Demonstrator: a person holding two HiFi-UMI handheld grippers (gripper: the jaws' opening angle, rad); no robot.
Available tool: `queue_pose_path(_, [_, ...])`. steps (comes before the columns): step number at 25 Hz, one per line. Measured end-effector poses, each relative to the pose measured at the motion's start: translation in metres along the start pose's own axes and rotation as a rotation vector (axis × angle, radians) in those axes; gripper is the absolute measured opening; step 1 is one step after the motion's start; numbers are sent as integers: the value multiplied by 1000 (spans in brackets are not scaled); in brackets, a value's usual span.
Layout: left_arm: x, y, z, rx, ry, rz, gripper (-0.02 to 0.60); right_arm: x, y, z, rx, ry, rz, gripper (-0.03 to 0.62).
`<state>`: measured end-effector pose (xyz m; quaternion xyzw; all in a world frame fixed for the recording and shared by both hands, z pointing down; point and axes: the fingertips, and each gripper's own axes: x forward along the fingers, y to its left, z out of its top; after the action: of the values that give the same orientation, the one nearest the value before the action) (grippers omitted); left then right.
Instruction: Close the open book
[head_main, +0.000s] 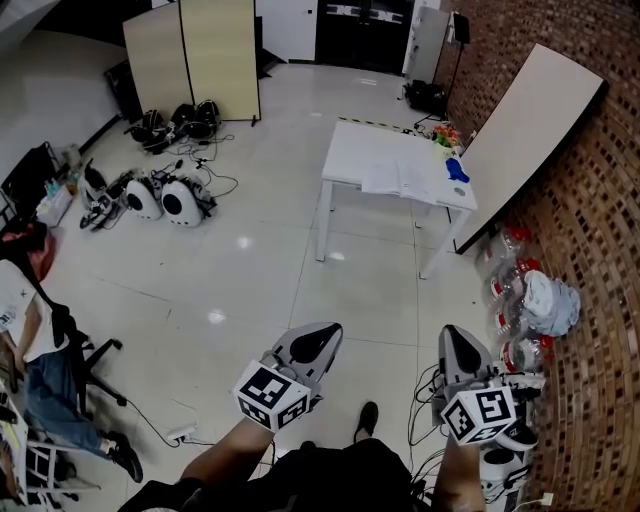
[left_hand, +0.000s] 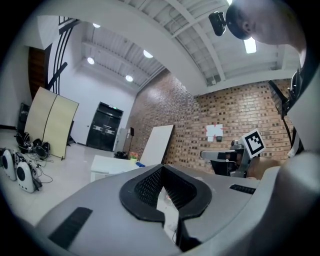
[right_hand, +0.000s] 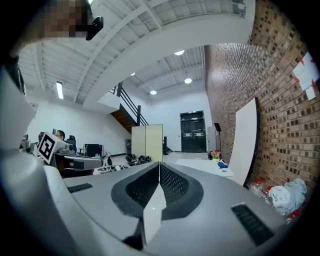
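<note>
The open book (head_main: 402, 181) lies flat on the white tabletop (head_main: 350, 150) beside the brick wall (head_main: 590, 230), its pages spread side to side, straight ahead of both grippers and well apart from them across the floor (head_main: 260, 280). The right gripper (head_main: 458, 356) looks slightly nearer to it than the left gripper (head_main: 306, 348). Both sets of jaws are closed on nothing.

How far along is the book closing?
Done: nothing; the book lies open on the far table. In hand: nothing; left gripper and right gripper are shut, empty and far from it. Left: approach, then flip the cover shut.
</note>
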<state>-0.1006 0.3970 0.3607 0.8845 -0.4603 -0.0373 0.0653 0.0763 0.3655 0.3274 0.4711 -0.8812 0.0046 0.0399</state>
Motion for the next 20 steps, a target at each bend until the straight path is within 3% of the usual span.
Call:
queue_pose_path(5, [41, 20, 3, 19, 10, 28, -5, 38, -25, 1, 13, -25, 42, 0])
queue_pose_path(20, [216, 50, 31, 79, 10, 132, -5, 138, -177, 4, 48, -53, 147, 0])
